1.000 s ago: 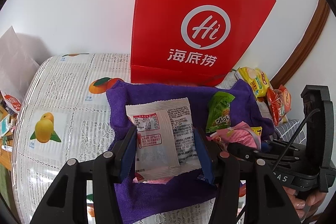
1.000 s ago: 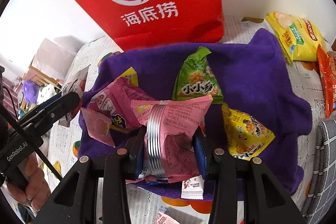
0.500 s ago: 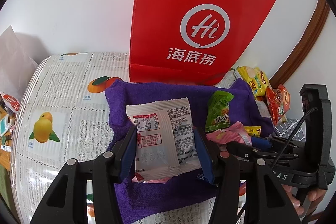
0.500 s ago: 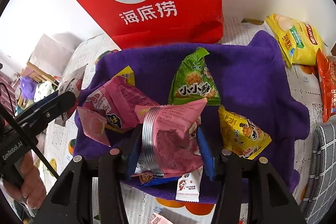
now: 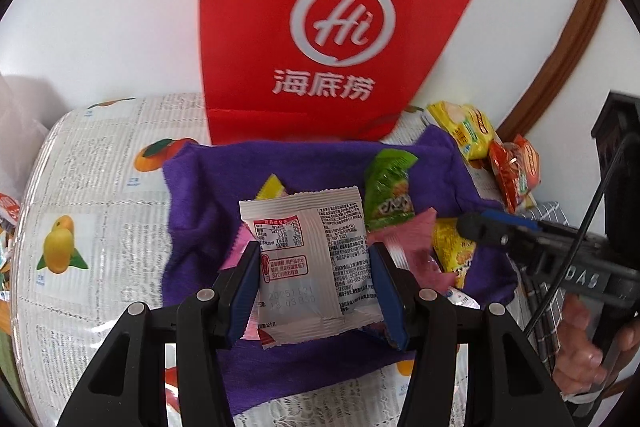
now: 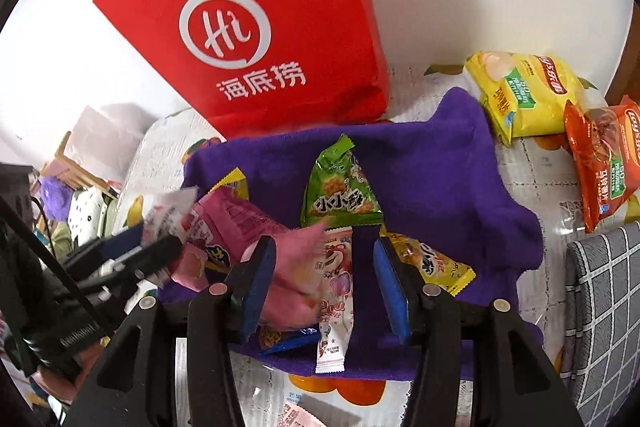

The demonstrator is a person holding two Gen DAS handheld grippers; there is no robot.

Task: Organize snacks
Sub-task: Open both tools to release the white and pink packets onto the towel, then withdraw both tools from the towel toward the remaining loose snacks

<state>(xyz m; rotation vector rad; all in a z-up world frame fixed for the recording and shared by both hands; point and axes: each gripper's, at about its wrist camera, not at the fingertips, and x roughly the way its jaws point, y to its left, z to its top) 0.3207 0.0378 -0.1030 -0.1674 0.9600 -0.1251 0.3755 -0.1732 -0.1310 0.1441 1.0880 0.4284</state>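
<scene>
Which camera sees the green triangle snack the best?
The right wrist view. There the green triangle snack lies in the open on the purple towel, its whole front showing. In the left wrist view it is smaller and its lower left edge hides behind the white packet in the left claw.

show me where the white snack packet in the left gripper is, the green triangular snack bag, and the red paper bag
White foil snack packet [image 5: 312, 259]: left wrist view, printed back panel.
Green triangular snack bag [image 6: 340, 195]: right wrist view, front face.
Red paper bag with white logo [image 6: 256, 27]: right wrist view, front panel.

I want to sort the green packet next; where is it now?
The green packet lies mid-cloth in the right wrist view, on the purple cloth, before the red bag and just beyond the right gripper.
</scene>
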